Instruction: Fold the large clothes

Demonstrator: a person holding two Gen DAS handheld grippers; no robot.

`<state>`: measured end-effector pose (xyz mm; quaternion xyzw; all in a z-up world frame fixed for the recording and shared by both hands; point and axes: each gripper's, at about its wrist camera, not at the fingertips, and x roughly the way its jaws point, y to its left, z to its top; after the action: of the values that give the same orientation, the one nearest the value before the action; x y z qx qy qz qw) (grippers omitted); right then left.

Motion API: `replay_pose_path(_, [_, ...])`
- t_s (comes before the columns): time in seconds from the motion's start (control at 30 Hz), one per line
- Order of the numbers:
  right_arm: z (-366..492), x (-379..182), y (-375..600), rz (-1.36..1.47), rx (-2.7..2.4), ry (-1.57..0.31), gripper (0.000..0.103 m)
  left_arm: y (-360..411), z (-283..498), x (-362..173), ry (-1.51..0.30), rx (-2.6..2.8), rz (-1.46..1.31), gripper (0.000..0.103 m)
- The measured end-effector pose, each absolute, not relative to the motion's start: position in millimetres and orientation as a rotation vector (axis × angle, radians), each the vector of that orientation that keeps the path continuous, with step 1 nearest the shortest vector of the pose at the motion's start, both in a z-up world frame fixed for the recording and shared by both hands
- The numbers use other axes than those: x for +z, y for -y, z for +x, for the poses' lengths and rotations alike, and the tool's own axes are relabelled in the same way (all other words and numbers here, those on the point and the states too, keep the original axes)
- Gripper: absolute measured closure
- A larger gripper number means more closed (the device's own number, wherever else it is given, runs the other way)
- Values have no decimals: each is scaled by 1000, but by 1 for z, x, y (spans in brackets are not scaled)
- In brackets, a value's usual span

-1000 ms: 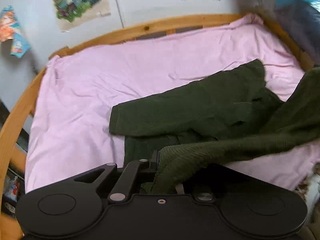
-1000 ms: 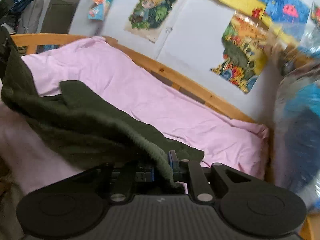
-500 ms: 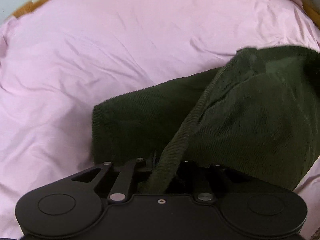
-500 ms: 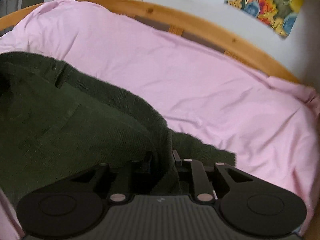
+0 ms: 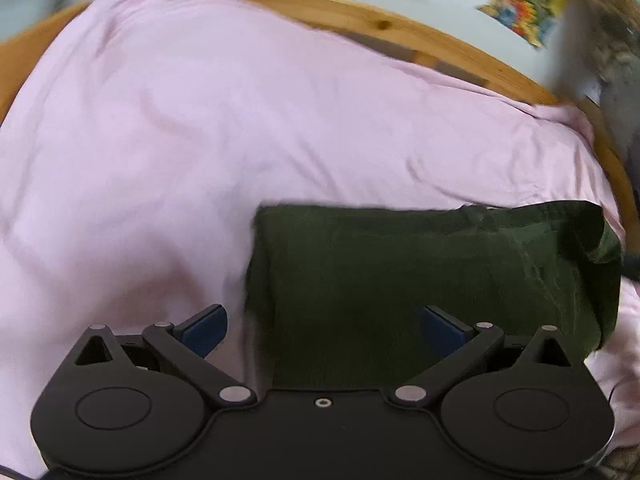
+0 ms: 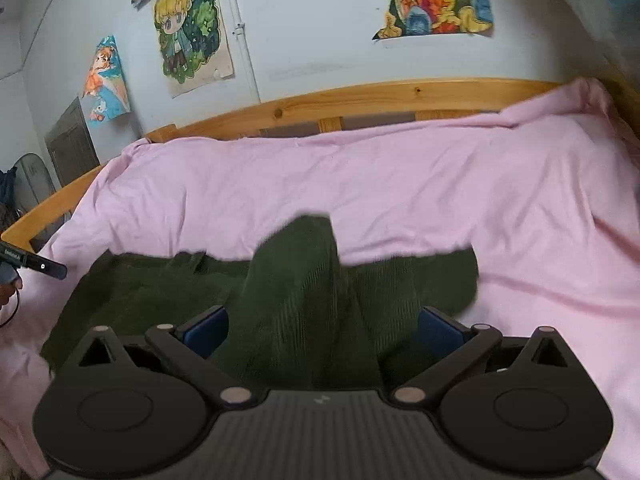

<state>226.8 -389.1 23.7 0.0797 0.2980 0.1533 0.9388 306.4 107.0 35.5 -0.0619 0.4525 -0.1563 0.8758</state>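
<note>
Right wrist view: your work surface is a bed with a pink sheet (image 6: 400, 184), creased, inside a wooden bed frame (image 6: 360, 100). Behind the frame is a pale wall with cartoon posters (image 6: 188, 24) taped up. No containers visible in either view.

Dark green corduroy garment (image 6: 296, 288) lies on the sheet on your side of it, well clear of the frame's far rail, folded into a rough rectangle. One fold of it humps up between your right gripper's (image 6: 322, 330) fingers. Left wrist view shows the same garment (image 5: 420, 276) flat, with a straight far edge and a squared corner.

Both claws have just been opening and now stand wide. Your left gripper (image 5: 322, 326) straddles the garment's near corner; the pads press on nothing. Neither claw holds cloth.
</note>
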Motion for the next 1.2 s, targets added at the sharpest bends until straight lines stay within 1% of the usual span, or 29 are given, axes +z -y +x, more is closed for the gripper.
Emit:
replay_pose_path(0.07, [209, 11, 391, 170, 294, -613, 0, -106, 290, 21, -968, -302, -136, 6])
replay_pose_path(0.13, [191, 0, 388, 154, 273, -642, 0, -101, 275, 8, -988, -276, -110, 17])
replay_pose_path(0.17, [184, -5, 387, 135, 257, -641, 0, -99, 268, 2, -1001, -257, -90, 20])
replay_pose_path(0.2, [178, -8, 386, 124, 249, -633, 2, -96, 260, -2, -1010, -243, -68, 30])
replay_pose_path(0.23, [174, -11, 386, 121, 247, -634, 11, -93, 253, -6, -1017, -235, -45, 44])
replay_pose_path(0.27, [172, -13, 384, 120, 242, -641, 17, -90, 249, -8, -1020, -240, -32, 53])
replay_pose_path(0.3, [171, -14, 384, 124, 238, -647, 32, -89, 246, -9, -1016, -244, -36, 71])
replay_pose_path(0.33, [172, -14, 386, 144, 236, -653, 51, -89, 243, -9, -1003, -241, -47, 85])
replay_pose_path(0.37, [170, -14, 389, 171, 236, -660, 61, -87, 240, -6, -987, -231, -56, 96])
replay_pose_path(0.4, [172, -13, 392, 202, 233, -664, 79, -84, 239, -3, -972, -205, -47, 100])
replay_pose_path(0.43, [173, -11, 395, 231, 222, -663, 90, -83, 237, 0, -957, -194, -49, 101])
replay_pose_path(0.5, [175, -1, 406, 289, 196, -644, 98, -87, 231, 8, -929, -174, -72, 101])
replay_pose_path(0.6, [172, 21, 426, 419, 163, -577, 100, -99, 217, 18, -909, -146, -154, 101])
replay_pose_path(0.67, [170, 25, 434, 442, 140, -573, 100, -102, 210, 16, -931, -137, -188, 101])
replay_pose_path(0.77, [179, 3, 435, 368, 87, -668, 100, -104, 212, 2, -964, -122, -205, 101])
replay_pose_path(0.87, [181, -21, 444, 430, 53, -705, 99, -100, 213, -3, -968, -128, -196, 101])
replay_pose_path(0.9, [178, -22, 443, 440, 58, -689, 96, -100, 213, -1, -963, -136, -189, 100])
replay_pose_path(0.93, [175, -21, 442, 454, 76, -673, 87, -100, 212, 1, -960, -148, -177, 99])
replay_pose_path(0.97, [172, -19, 443, 470, 99, -670, 73, -101, 212, 2, -959, -154, -168, 98])
replay_pose_path(1.0, [169, -18, 443, 484, 124, -669, 50, -102, 212, 2, -961, -156, -165, 97])
replay_pose_path(1.03, [164, -17, 442, 481, 147, -663, 41, -103, 212, 2, -963, -155, -166, 95])
replay_pose_path(1.17, [144, -9, 430, 344, 163, -696, 42, -105, 210, -3, -970, -149, -172, 92])
replay_pose_path(1.2, [139, -10, 425, 303, 169, -708, 45, -104, 209, -3, -969, -148, -169, 92])
